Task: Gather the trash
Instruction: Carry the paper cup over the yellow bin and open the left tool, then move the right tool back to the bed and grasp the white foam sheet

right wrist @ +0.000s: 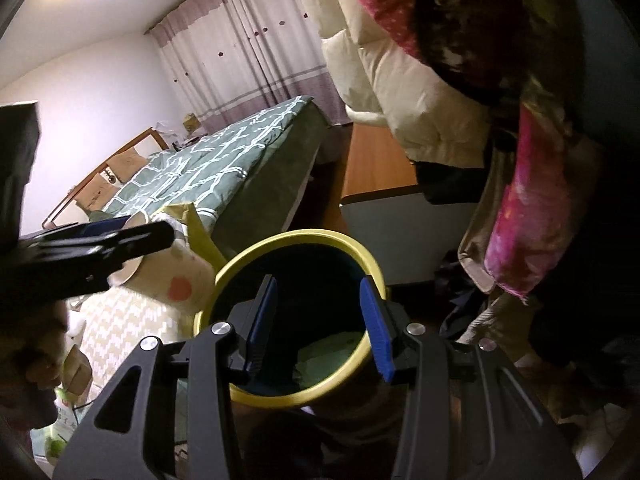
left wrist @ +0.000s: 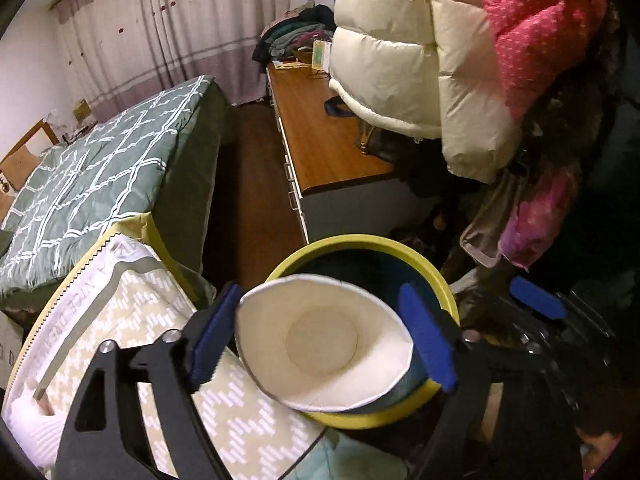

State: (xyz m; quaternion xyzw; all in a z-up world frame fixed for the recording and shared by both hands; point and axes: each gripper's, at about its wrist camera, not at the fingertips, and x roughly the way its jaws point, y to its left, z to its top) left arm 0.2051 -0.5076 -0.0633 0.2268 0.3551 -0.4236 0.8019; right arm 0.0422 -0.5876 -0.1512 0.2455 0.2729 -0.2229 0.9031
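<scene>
A: Two wrist views, one bedroom. Biggest thing is the bed point(left wrist: 100, 184) with your green grid quilt, running back to the curtain point(left wrist: 168, 28).

B: Next down?

A: Puffy cream jacket point(left wrist: 404, 60) hanging upper right, a pink dotted garment point(left wrist: 536, 28) beside it. Under them a long wooden tabletop point(left wrist: 320, 140) with a clothes pile point(left wrist: 296, 40) at its far end.

B: And the patterned thing at lower left?

A: A beige zigzag-print bedding pack point(left wrist: 168, 320) with a yellow edge, just beside the bin. It lies partly behind your left tool.

B: Bin?

A: Yellow-rimmed trash bin point(right wrist: 298, 400), dark inside, something greenish at the bottom in the right wrist view. It sits on the floor between the bed's foot and the clothes.

B: Where's the trash?

A: Your paper cup point(left wrist: 324, 344) sits squashed to an oval between the left tongs point(left wrist: 324, 340), mouth toward the camera, over the bin's near rim. In the right wrist view the cup point(right wrist: 168, 276) shows an orange dot and is at the bin's left edge.

B: Left tongs state?

A: Spread wide. The left pad touches the cup's rim; the right pad looks just off it. I'd call it released, not squeezed.

B: Right tongs?

A: Your right tongs point(right wrist: 320, 328) are part open with nothing between them, pointing down over the bin mouth.
</scene>
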